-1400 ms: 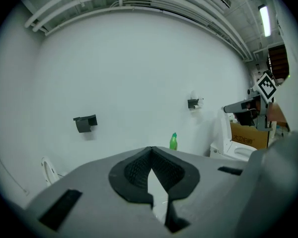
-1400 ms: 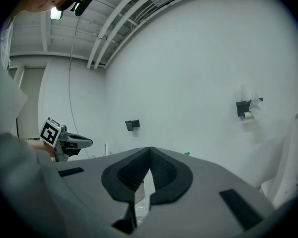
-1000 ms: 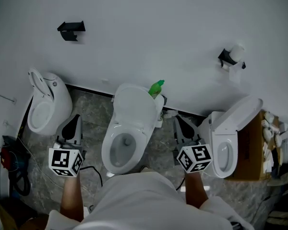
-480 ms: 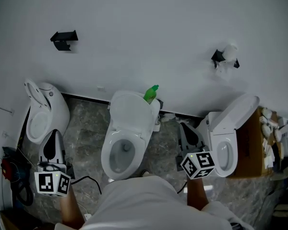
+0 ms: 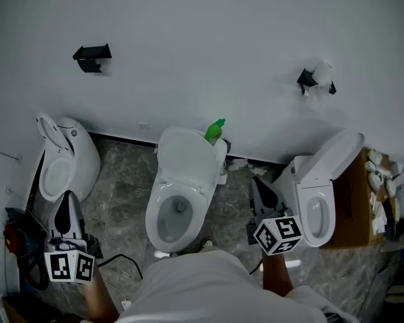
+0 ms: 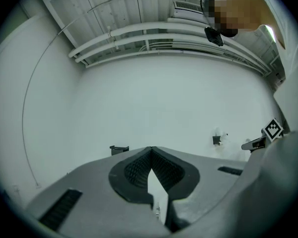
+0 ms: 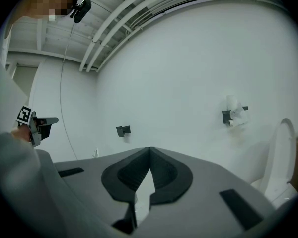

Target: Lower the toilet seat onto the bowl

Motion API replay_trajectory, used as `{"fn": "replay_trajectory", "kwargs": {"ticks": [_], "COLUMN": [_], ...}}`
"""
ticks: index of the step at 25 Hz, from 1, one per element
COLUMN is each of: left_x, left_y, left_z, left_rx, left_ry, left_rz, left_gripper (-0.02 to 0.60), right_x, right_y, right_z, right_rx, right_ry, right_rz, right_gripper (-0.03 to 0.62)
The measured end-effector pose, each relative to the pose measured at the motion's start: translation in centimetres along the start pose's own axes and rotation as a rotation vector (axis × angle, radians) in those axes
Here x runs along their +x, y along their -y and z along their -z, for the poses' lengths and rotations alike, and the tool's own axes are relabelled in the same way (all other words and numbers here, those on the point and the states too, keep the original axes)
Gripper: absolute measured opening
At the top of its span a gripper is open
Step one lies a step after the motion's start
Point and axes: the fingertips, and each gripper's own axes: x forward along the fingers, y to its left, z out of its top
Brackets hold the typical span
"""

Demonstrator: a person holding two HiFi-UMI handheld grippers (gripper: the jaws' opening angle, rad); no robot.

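1. L gripper: my jaws are closed, tips meeting, nothing between them. It hangs over the floor near the front-L corner, in front of the L toilet and well apart from the mid bowl.
2. R gripper: jaws closed too, empty. It's above the floor strip between the mid bowl and the R toilet, touching neither.
3. Toilet seat: raised, leaning back toward the wall at the rear of the mid bowl. Can't split seat from lid in the head view. Bowl opening is uncovered.
4. Green bottle: behind the raised seat, by the wall edge of the floor.
5. Wall items: 1 black bracket upper L, 1 paper holder upper R.
6. All 3 toilets stand in a row along the wall edge of the floor; the R one has its lid up.
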Motion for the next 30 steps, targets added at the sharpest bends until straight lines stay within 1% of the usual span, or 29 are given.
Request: {"fn": "replay_trajectory", "kwargs": {"ticks": [2, 4, 7, 13, 18, 21, 30], "left_x": [-0.4, -0.4, -0.5, -1.3, -2.0, -2.7, -4.7], "left_y": [-0.3, -0.2, 0.2, 0.4, 1.4, 1.7, 1.3], "left_z": [0.3, 0.4, 0.0, -0.1, 0.0, 0.1, 0.3], "left_rx": [-0.028, -0.039, -0.031, -0.042, -0.047, -0.037, -0.043], "left_ry": [0.0, -0.003, 0.003, 0.011, 0.015, 0.009, 0.024], "left_rz": [-0.002, 0.012, 0.031, 0.049, 0.081, 0.097, 0.107], "left_gripper": [0.005, 0.006, 0.006, 0.006, 0.006, 0.006, 0.005], "right_x": [0.0, -0.1, -0.4, -1.8, -2.7, -3.3, -4.7], "right_y": [-1.0, -2.1, -3.0, -3.5, -4.4, -5.4, -7.1], "right_z": [0.3, 0.3, -0.3, -0.7, 0.6, 1.6, 2.1], "right_rx": [-0.006, -0.017, -0.029, -0.057, -0.053, -0.04, -0.058], "right_ry": [-0.017, -0.025, -0.021, -0.022, -0.054, -0.058, -0.048], "right_rz": [-0.018, -0.037, -0.046, -0.034, -0.049, -0.055, -0.047], "right_gripper": [-0.003, -0.003, -0.003, -0.003, -0.003, -0.003, -0.003]}}
